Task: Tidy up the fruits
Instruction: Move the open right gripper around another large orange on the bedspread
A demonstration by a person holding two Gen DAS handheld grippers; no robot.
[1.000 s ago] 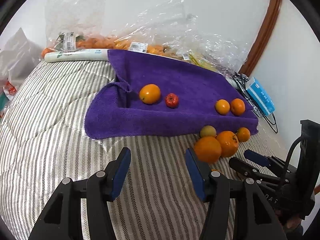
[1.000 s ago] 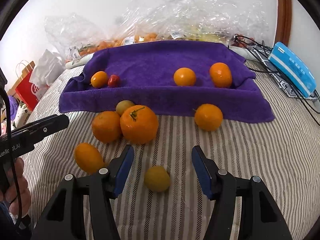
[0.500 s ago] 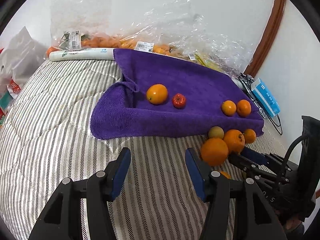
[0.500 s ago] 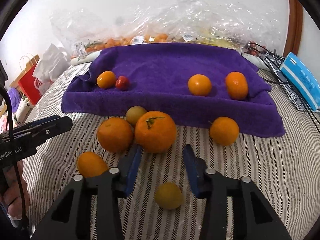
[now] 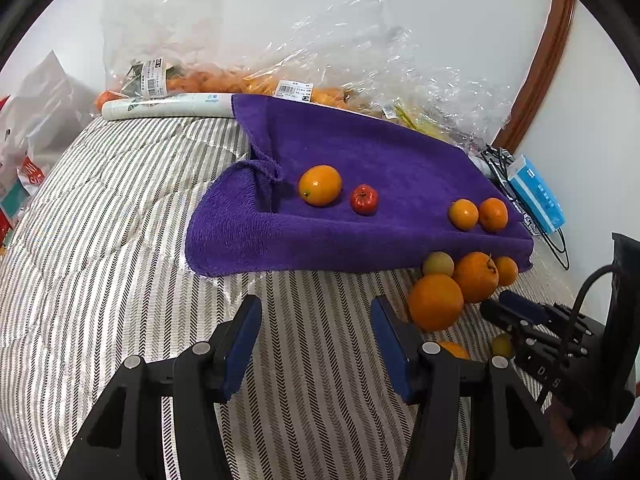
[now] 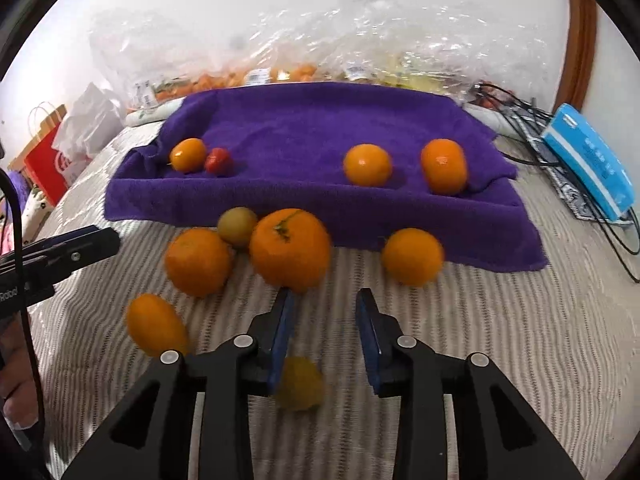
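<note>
A purple towel [image 5: 360, 152] [image 6: 312, 120] lies on the striped bed and carries three oranges and a small red fruit [image 5: 364, 199]. In front of it sit two large oranges [image 6: 290, 250] [image 6: 198, 262], a greenish fruit [image 6: 237, 226], another orange [image 6: 412, 256] and an oval orange [image 6: 156, 330]. My right gripper [image 6: 325, 294] points at the stemmed large orange, jaws narrow, nothing between them. A yellow fruit [image 6: 300, 388] lies on the bed beneath its left finger. My left gripper [image 5: 316, 304] is open and empty over the bedding, short of the towel's front edge.
Clear plastic bags of produce [image 5: 248, 80] are heaped along the wall behind the towel. A blue box [image 6: 588, 160] and black cables [image 6: 520, 108] lie to the right. Paper and plastic bags [image 6: 48, 152] stand at the left. A person's hand [image 6: 16, 400] holds the left gripper.
My right gripper's jaws have narrowed and it has moved forward towards the large orange. The yellow fruit, earlier between the fingers, now lies under the left finger. The left gripper has stayed put.
</note>
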